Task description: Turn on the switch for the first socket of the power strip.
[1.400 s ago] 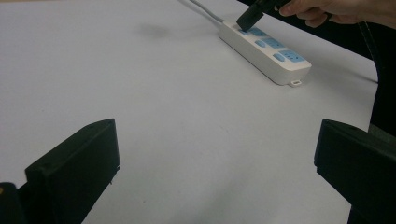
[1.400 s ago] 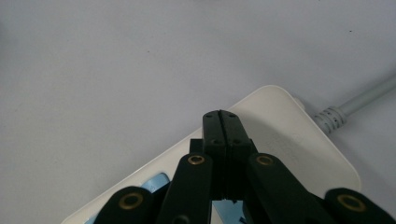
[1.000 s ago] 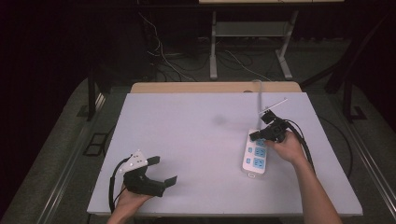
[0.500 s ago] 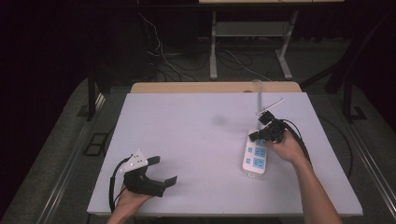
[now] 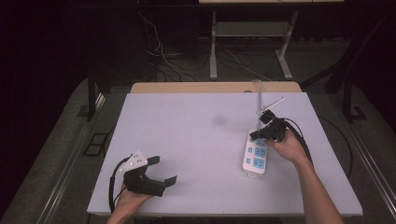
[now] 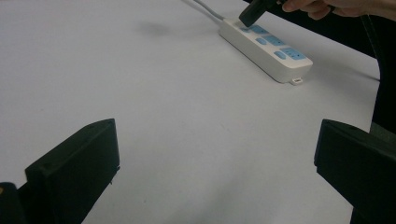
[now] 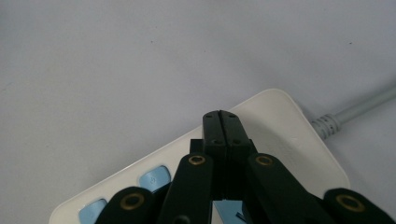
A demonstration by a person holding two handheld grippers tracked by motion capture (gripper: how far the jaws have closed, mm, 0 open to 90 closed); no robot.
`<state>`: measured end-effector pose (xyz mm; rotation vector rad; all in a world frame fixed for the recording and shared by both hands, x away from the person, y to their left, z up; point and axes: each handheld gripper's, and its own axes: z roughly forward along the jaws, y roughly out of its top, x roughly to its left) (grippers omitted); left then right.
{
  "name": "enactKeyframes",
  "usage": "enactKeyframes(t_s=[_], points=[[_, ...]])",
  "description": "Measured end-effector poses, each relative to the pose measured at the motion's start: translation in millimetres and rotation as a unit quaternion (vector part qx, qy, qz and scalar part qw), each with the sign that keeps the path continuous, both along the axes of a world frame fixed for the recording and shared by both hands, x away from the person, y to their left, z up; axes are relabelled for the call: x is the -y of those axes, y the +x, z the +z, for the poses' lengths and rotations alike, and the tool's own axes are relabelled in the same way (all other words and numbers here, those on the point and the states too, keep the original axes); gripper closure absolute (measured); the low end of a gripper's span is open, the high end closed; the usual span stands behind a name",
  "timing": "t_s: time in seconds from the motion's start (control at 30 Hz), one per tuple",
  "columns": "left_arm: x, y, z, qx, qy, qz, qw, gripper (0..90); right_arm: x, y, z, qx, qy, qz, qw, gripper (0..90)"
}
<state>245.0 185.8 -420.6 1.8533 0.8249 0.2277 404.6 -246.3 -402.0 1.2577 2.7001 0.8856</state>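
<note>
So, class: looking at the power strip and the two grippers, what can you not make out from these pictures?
- Whether the right gripper presses the power strip: right gripper view, its own shut jaws cover the contact.
- The strip's near end: right gripper view, cut off by the bottom edge.
- The small tab's print at the strip's end: left gripper view, too small.
- Where the grey cable leads: high view, lost past the table's far edge.

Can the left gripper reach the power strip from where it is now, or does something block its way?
Probably yes. The left gripper stands open near the table's front edge, with bare surface between it and the power strip. The shut right gripper is already over the strip's cable end, so that end is taken.
</note>
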Motion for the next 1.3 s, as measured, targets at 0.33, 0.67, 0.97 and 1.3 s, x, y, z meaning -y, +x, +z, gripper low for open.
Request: enactKeyframes(t_s=[0.33, 0.67, 0.97, 1.3], points=[[1.4, 0.0, -0.1, -0.001, 0.0, -0.002, 1.0, 0.0, 16.1, -4.6, 14.7, 0.016, 0.027, -0.009, 0.9995, 90.0], [1.6, -0.6, -0.1, -0.002, -0.001, -0.001, 1.0, 0.0, 35.1, -10.6, 27.0, 0.031, 0.039, -0.024, 0.9985, 90.0], [1.9, -1.0, 0.3, -0.001, -0.003, 0.0, 1.0, 0.0, 48.7, -18.0, 35.6, 0.035, 0.053, -0.04, 0.9972, 90.0], [1.4, -1.3, 0.7, -0.001, -0.004, 0.001, 1.0, 0.0, 62.3, -32.9, 47.8, 0.049, 0.07, -0.067, 0.994, 80.0]])
